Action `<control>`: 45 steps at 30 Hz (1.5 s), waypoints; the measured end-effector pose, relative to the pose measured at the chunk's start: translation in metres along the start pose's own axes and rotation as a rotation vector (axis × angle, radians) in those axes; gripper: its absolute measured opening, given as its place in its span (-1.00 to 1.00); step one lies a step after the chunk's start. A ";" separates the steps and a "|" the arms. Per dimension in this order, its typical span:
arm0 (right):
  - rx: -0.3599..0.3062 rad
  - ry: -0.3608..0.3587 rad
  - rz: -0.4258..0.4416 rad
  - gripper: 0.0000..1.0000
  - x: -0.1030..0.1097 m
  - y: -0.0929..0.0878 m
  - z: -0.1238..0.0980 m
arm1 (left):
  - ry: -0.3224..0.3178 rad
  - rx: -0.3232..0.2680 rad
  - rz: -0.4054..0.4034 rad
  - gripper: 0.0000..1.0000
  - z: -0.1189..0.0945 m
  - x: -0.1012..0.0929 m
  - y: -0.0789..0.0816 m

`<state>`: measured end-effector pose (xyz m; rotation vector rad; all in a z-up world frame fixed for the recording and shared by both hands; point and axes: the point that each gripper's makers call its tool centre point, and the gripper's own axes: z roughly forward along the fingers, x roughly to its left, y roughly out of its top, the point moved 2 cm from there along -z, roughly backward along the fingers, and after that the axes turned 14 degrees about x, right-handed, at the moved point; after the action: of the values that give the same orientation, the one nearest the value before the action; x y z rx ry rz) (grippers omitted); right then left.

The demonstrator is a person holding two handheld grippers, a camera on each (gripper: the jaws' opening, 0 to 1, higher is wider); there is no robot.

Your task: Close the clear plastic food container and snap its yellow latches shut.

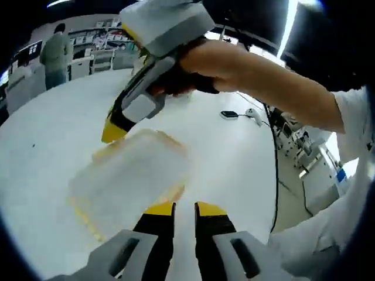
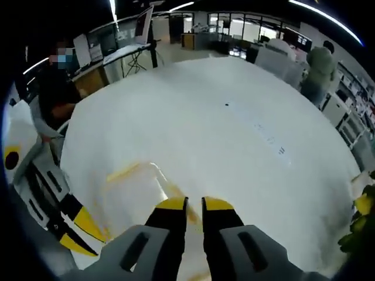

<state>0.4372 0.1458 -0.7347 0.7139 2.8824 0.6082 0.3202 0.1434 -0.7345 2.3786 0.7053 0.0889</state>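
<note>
— Container (image 1: 132,178), clear with yellow latches, sits on the white bench (image 1: 47,134), just beyond the left gripper (image 1: 184,209); jaws nearly together, empty. Right gripper (image 1: 114,130) touches its far edge.

— Right gripper view: jaws near-closed, holding nothing, over the lid. Probably light, slippery; press the latches (image 2: 124,171).

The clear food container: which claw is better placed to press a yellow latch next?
Probably the right claw: its tip sits at the far edge of the container, by a yellow latch. The left claw waits near the front edge.
</note>
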 end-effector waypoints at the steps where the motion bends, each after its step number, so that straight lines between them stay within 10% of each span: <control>1: 0.000 0.016 -0.019 -0.76 0.002 0.002 -0.002 | 0.012 -0.020 0.050 -0.75 -0.002 0.002 0.004; 5: 0.059 0.100 -0.153 -0.58 0.013 0.004 -0.003 | 0.021 -0.069 0.230 -0.54 0.001 0.006 0.011; 9: 0.148 0.159 -0.284 -0.51 0.022 -0.008 -0.001 | 0.021 0.001 0.346 -0.40 0.012 0.008 0.000; 16: 0.211 0.218 -0.323 -0.32 0.015 -0.009 0.003 | 0.095 0.035 0.491 -0.30 0.023 0.019 0.000; 25: 0.370 0.247 -0.437 -0.22 0.021 -0.026 0.018 | 0.142 0.065 0.555 -0.38 0.027 0.023 -0.005; 45: 0.497 0.273 -0.501 -0.34 0.028 -0.020 0.022 | 0.178 0.084 0.563 -0.41 0.031 0.022 -0.005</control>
<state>0.4083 0.1504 -0.7631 -0.0897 3.3056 -0.0879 0.3438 0.1402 -0.7639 2.6064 0.0968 0.5222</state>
